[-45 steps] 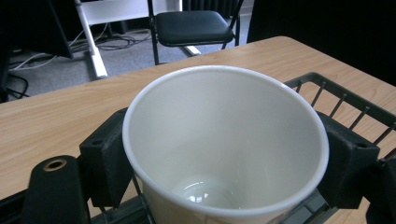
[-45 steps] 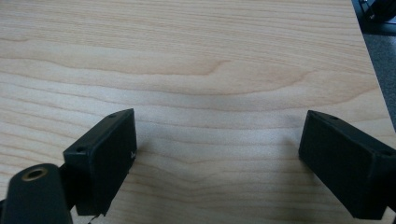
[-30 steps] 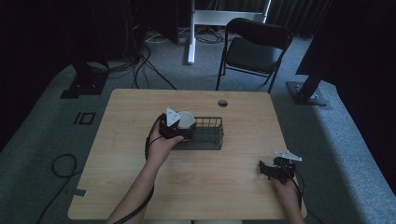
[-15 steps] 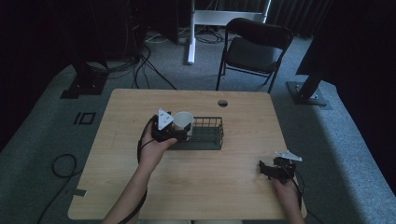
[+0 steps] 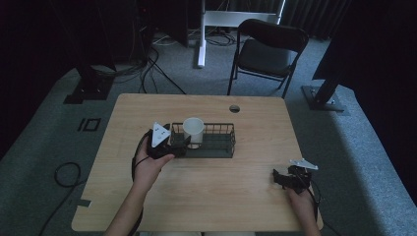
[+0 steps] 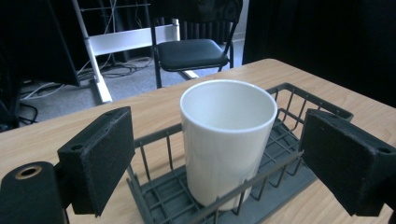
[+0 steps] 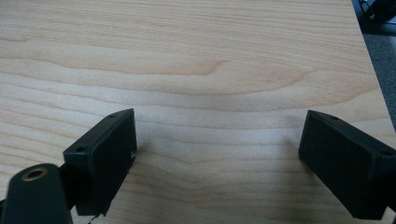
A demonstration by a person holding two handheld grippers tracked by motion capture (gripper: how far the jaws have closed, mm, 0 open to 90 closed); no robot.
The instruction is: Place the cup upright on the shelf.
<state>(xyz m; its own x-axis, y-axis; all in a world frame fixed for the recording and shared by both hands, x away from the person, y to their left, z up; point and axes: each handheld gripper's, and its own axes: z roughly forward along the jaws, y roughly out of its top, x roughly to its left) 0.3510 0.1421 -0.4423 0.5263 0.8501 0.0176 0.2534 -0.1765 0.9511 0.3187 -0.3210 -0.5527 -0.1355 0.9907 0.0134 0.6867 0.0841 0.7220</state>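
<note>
High view: my left gripper (image 5: 178, 147) sits at the left end of the wire basket (image 5: 223, 147), which lies near the middle of the table (image 5: 246, 187). The white cup (image 5: 193, 132) stands upright inside the basket at that same left end, just beyond my gripper. My right gripper (image 5: 281, 178) rests low near the table's right front corner, well apart from the basket

Left gripper view: my jaws stand apart either side of the cup (image 6: 228, 140), pads clear of its wall; they have just been closing a little, nothing gripped. The cup stands on the basket's (image 6: 299, 100) mesh floor, behind the near rail

Right gripper view: my right gripper's (image 7: 217, 163) jaws are spread wide over bare wood, holding nothing
</note>
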